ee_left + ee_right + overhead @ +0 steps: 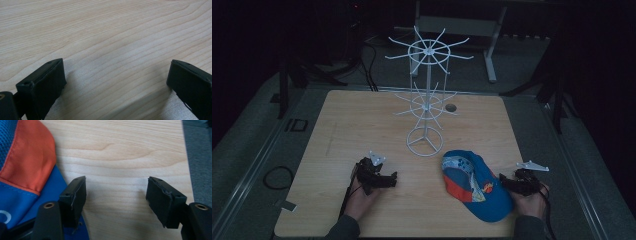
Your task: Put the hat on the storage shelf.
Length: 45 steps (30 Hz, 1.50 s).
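Cap waiting beside the rack

The right tongs (pixel 116 202) stand wide beside the blue-and-orange fabric cap (pixel 477 185), lying on the wooden counter (pixel 362 130) near the white wire rack (pixel 426 100), likely for hanging; the left tongs (pixel 115 85) gape, empty.

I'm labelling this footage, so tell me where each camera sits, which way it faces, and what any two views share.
High view: above the person's side, looking forward and down at the pale wooden table, white wire rack, blue and orange cap; both hands show, left tool, right tool.
Left gripper view: rides the left tool, facing bare wood; open jaws show.
Right gripper view: rides the right tool, open beside the cap.
All share the table; the cap appears in two.
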### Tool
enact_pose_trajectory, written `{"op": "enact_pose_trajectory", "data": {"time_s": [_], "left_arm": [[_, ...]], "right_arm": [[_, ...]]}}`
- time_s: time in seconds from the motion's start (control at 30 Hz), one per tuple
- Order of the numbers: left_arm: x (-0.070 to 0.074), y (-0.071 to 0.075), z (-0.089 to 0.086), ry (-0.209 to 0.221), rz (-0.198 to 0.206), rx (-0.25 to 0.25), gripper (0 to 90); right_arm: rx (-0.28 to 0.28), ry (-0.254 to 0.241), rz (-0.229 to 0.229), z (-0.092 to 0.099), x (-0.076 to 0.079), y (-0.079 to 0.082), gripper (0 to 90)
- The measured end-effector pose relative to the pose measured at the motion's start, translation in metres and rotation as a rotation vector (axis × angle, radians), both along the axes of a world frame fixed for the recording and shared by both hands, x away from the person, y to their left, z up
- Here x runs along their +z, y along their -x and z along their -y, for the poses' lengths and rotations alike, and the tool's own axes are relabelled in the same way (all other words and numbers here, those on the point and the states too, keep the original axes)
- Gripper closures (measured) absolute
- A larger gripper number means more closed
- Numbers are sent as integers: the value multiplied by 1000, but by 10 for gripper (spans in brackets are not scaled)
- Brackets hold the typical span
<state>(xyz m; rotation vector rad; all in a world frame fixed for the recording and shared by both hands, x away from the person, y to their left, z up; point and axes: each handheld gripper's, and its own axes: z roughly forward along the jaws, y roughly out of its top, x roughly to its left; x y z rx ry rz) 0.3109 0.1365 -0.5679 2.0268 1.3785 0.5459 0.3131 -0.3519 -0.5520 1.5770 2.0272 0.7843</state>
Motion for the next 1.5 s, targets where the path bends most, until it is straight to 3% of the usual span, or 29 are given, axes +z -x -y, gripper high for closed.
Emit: {"op": "enact_pose_trajectory", "data": {"time_s": [0.17,0.23,0.27,0.37,0.6,0.83,1.07,1.5], "left_arm": [[0,0,0,1,0,0,24],[0,-1,0,2,-1,-3,24],[0,-1,0,0,-1,-7,24],[0,-1,0,0,-1,-6,24],[0,-1,1,1,0,-5,24],[0,-1,1,3,1,-4,24],[0,-1,2,3,-1,5,24],[0,-1,6,1,0,17,26]], "right_arm": [[76,14,-42,3,4,-9,338],[107,20,-56,4,6,-12,391],[130,26,-69,4,8,-15,459],[163,50,-79,0,10,-19,494],[240,119,-82,-16,23,-23,477],[283,104,-64,-25,42,-23,466],[381,137,-107,-43,65,-22,435],[449,131,-100,-62,106,-24,410]]}}
